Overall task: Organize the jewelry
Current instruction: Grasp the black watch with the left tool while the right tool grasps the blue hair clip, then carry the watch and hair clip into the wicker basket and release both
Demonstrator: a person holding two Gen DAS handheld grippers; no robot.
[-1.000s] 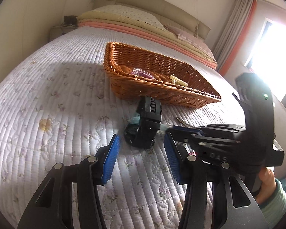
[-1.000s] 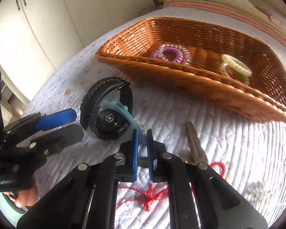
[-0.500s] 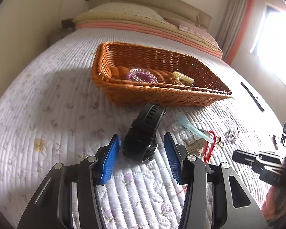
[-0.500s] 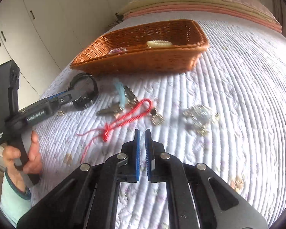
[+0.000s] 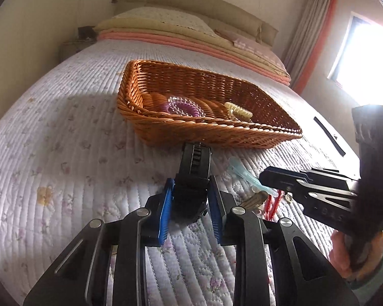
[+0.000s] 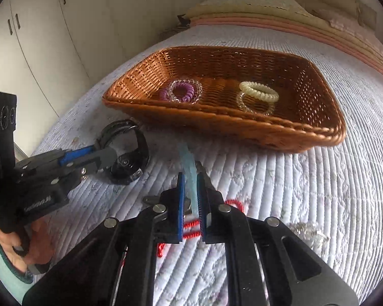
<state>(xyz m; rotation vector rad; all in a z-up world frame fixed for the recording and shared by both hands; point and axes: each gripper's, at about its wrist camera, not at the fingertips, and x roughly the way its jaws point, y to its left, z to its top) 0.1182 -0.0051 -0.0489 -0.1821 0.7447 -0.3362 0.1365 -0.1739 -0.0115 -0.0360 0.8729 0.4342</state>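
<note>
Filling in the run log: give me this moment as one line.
left tool: shut on black watch | right tool: around pale blue clip, grip unclear | wicker basket: coil hair ties inside | quilted bed

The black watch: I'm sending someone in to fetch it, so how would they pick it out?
On the quilted bed, find the wicker basket. The black watch lies on the quilt just outside its near wall, between the left gripper fingers. It is the only black, thick-strapped piece; its neighbours are pale or red.
</note>
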